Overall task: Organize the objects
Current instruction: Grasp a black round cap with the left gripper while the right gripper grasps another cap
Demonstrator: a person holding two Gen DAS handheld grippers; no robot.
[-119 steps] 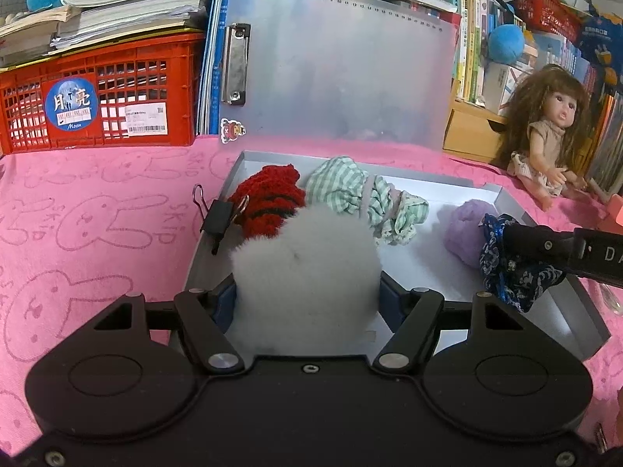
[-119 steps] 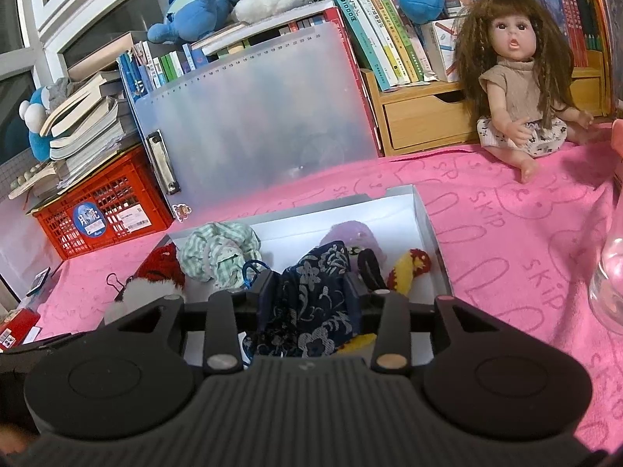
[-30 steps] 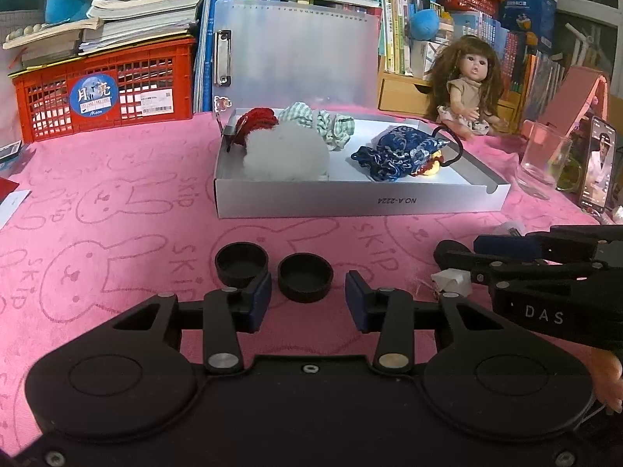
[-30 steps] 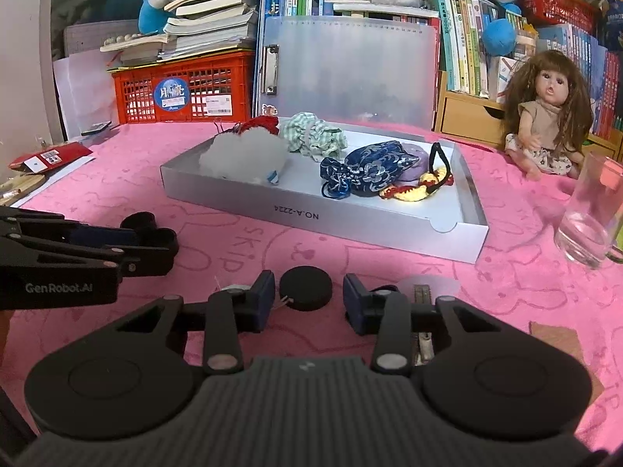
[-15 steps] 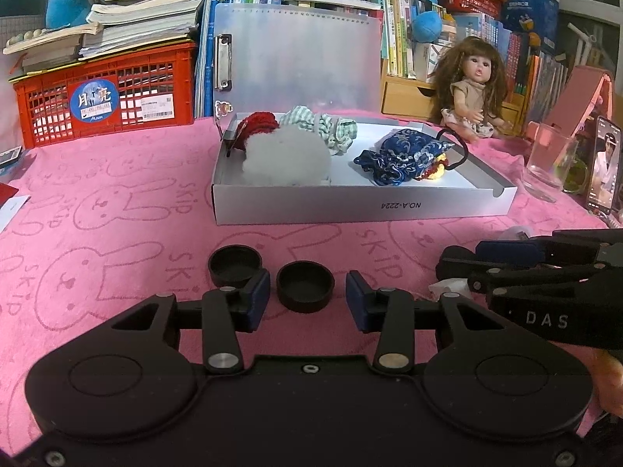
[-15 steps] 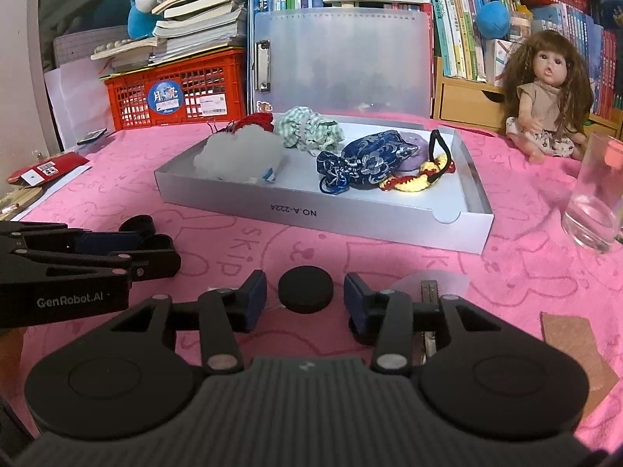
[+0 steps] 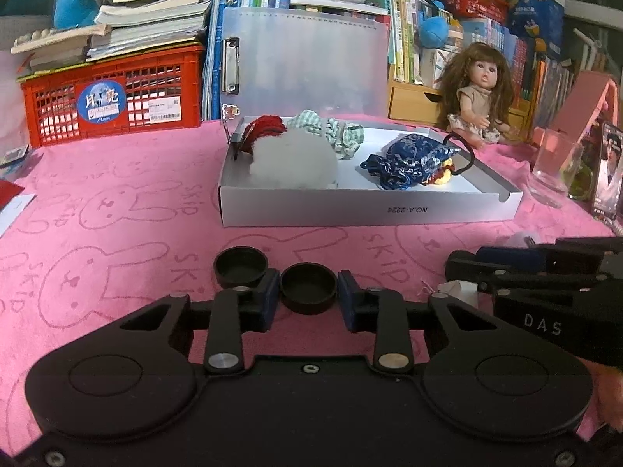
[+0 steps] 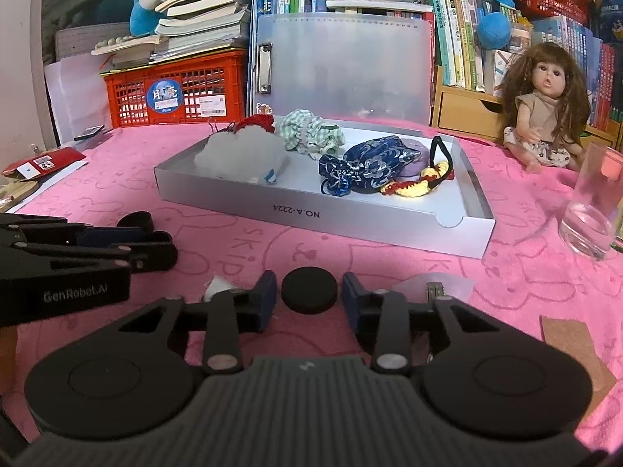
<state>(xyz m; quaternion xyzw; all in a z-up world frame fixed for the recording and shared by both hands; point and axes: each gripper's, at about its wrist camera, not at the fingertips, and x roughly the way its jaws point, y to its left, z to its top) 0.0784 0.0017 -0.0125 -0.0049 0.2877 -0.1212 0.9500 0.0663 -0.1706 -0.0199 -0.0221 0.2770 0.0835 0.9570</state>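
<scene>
Left gripper (image 7: 308, 295): jaws just closing, pads clamp black cap (image 7: 308, 287). Right gripper (image 8: 309, 299): jaws just closing, grips black disc (image 8: 309, 289). Second cap (image 7: 241, 266) loose on pink cloth (image 7: 117, 214). White tray (image 8: 389, 229) already holds scrunchies, pouch (image 8: 366, 169); caps remain unsorted.

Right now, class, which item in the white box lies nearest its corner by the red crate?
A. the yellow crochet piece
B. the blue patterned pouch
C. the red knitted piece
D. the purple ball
C: in the left wrist view the red knitted piece sits in the back left corner of the white box, the corner nearest the red crate, with the fluffy white ball in front of it.
</scene>
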